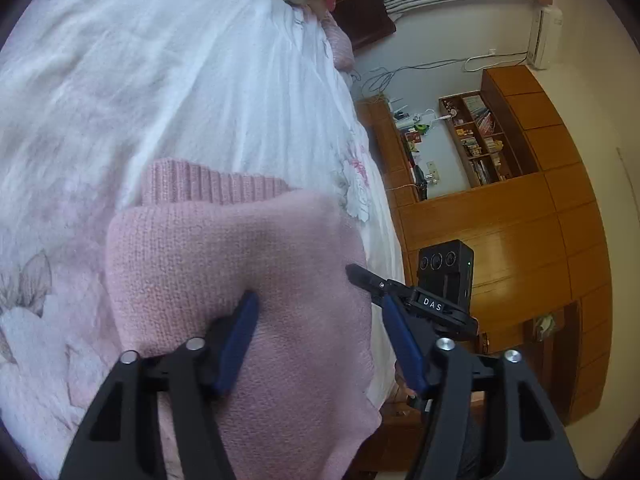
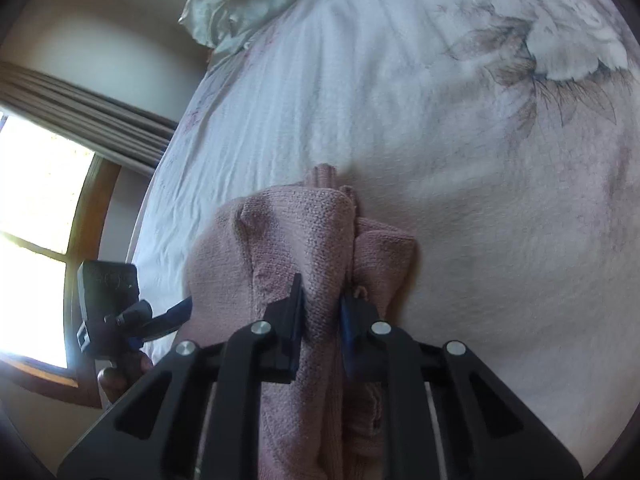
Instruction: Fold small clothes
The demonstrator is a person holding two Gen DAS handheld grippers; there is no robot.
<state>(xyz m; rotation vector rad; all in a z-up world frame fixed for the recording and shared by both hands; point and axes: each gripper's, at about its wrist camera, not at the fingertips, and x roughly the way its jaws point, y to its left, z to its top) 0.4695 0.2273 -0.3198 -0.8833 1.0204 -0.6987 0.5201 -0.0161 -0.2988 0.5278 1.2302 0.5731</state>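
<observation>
A: Where's the garment?

B: The pink knit sweater [image 1: 240, 280] lies on the bed [image 1: 180, 80], near its edge. In the left wrist view it fills the lower middle, with its ribbed hem [image 1: 208, 184] at about 11 o'clock from the jaws.

A: And the claws?

B: The left gripper [image 1: 316, 320] is spread wide. One blue pad rests on the knit and the other hangs past the fabric edge, pinching nothing. The right gripper [image 2: 320, 312] is pressed together on a bunched ridge of the sweater [image 2: 316, 240], which rises between its fingers toward 12 o'clock.

A: How will it handle?

B: My guess is soft, light and floppy. The knit bunches and sags wherever it isn't held, so one pinch only drags a ridge. It looks grippy rather than slippery, and not fragile, though the loose weave could snag. I'd take it by a thick edge such as the hem or a folded corner, with both claws well apart.

A: The surface?

B: It's a white duvet printed with a flower [image 2: 560, 48] at 2 o'clock in the right view. It's soft and wrinkled, so folds won't press crisp.

A: The room?

B: A pillow [image 2: 224, 4] is at 11 o'clock and a bright window [image 2: 36, 200] at 9. In the left view, wooden cabinets [image 1: 520, 240] and a bookshelf [image 1: 480, 140] stand at 2 to 3 o'clock.
</observation>
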